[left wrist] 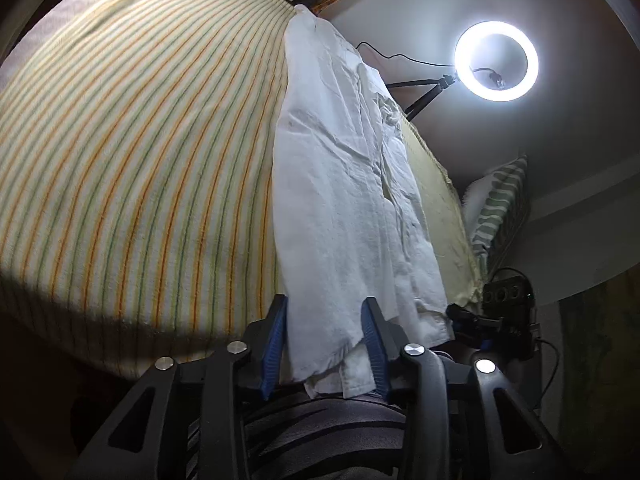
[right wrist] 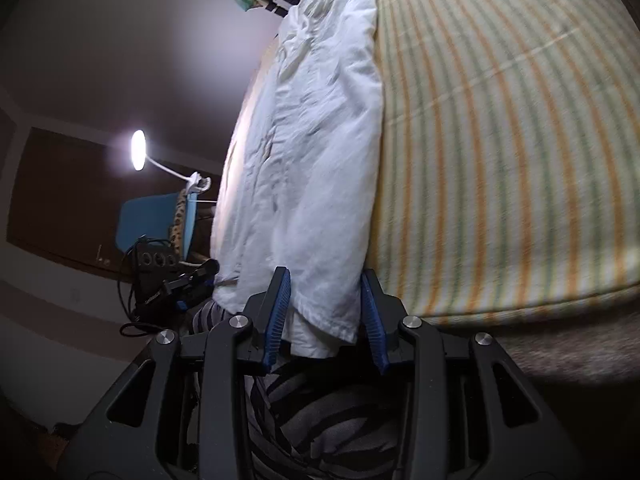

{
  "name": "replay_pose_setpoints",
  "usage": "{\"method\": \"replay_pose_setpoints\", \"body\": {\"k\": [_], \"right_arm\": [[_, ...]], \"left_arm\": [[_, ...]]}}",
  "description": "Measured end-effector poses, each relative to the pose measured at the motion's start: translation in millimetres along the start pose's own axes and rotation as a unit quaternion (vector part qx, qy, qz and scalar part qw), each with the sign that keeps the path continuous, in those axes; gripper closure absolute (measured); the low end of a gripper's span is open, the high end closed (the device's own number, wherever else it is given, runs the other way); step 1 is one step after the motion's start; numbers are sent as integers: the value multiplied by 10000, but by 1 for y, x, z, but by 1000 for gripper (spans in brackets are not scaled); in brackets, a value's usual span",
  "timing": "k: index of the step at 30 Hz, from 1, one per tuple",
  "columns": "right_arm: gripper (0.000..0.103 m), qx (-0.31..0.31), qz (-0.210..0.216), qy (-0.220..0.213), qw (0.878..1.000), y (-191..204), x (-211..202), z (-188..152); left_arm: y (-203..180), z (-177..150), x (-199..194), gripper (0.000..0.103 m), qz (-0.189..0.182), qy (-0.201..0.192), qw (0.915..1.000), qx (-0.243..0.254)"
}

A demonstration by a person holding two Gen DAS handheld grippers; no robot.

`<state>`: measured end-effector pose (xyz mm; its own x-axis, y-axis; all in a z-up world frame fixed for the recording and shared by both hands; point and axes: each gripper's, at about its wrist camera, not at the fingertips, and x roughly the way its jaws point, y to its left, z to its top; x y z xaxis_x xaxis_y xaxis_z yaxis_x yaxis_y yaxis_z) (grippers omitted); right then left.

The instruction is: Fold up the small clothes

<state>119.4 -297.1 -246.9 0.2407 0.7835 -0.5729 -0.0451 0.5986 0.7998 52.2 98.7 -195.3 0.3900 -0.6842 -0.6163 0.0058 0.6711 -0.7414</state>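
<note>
A white garment [left wrist: 344, 200], folded into a long narrow strip, lies on the striped bedspread [left wrist: 140, 140] with its near end hanging over the bed's edge. That near end sits between the blue pads [left wrist: 274, 344] of my left gripper [left wrist: 326, 300]. The jaws stand apart and the cloth stays flat and unpinched. In the right wrist view the same garment [right wrist: 312, 140] runs away along the bedspread [right wrist: 500, 160]. Its near hem lies between the pads [right wrist: 374, 320] of my right gripper [right wrist: 325, 272], which is also open, with a small gap at each side.
A lit ring light [left wrist: 496, 62] on a tripod and a green-striped pillow [left wrist: 496, 204] stand beyond the bed's far side. A desk lamp [right wrist: 138, 150] and a blue chair [right wrist: 148, 220] are on the other side. The person's striped clothing [right wrist: 320, 408] is just below the grippers.
</note>
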Motion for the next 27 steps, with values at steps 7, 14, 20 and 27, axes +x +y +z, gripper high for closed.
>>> {"method": "replay_pose_setpoints", "body": {"k": [7,14,20,27], "right_arm": [[82,118,330,9,9994,7,11,-1],[92,119,777,-404,9961,27,-7,10],[92,58,892,-524,9946,46,-9,24],[93,71,967,-761,9924,60,-14,52]], "left_arm": [[-10,-2,-1,90,-35,45,9999,160],[-21,9,-15,98,-436,-173,9989,30],[-40,25,-25,98,-648,-291,9973,180],[-57,58,-28,98,-731,-397,9961,298]]}}
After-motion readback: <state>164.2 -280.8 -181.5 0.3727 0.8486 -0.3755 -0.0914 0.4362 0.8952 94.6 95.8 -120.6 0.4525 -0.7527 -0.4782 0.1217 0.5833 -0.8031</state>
